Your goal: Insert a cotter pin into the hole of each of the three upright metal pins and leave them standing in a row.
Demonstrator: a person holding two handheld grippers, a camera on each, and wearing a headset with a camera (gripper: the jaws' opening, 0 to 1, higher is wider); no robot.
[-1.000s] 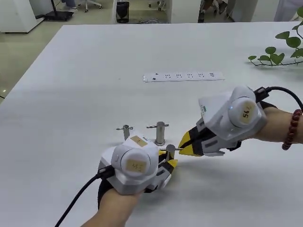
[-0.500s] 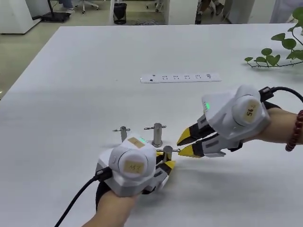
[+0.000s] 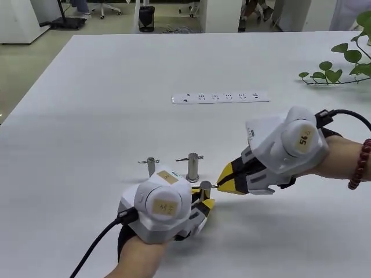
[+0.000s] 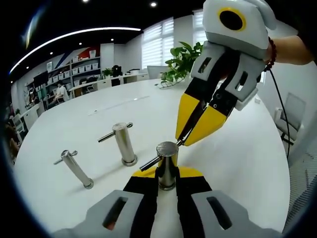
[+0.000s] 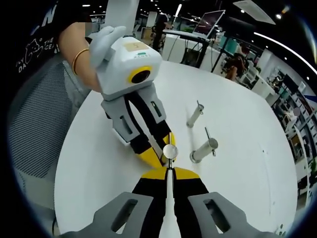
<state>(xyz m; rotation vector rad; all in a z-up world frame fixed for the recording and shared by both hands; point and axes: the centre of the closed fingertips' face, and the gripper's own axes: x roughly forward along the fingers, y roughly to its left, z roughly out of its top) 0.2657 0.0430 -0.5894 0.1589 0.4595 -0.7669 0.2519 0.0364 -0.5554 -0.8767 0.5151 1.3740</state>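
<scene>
The near metal pin (image 4: 167, 163) stands upright, long axis vertical, its shank pinched by the left tongs (image 4: 167, 174). A cotter pin (image 4: 148, 163) lies level through its head, one end nipped by the right tongs (image 3: 223, 182), which reach in from its right. The middle metal pin (image 3: 193, 165) and the far metal pin (image 3: 151, 166) stand to its left on the white worktop (image 3: 87, 116). A power strip (image 3: 220, 97) lies well beyond them.

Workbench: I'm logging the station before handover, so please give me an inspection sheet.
Surface: white table, no spills seen.
Job's things: far metal pin and middle metal pin upright, each cotter-pinned; near metal pin has a cotter pin partway through.
Clutter: power strip, plant sprig.
Tongs: left tongs shut on near metal pin; right tongs shut on cotter pin.
Cables: left cable and right cable, black, trailing off.
Surroundings: office floor, bin.
</scene>
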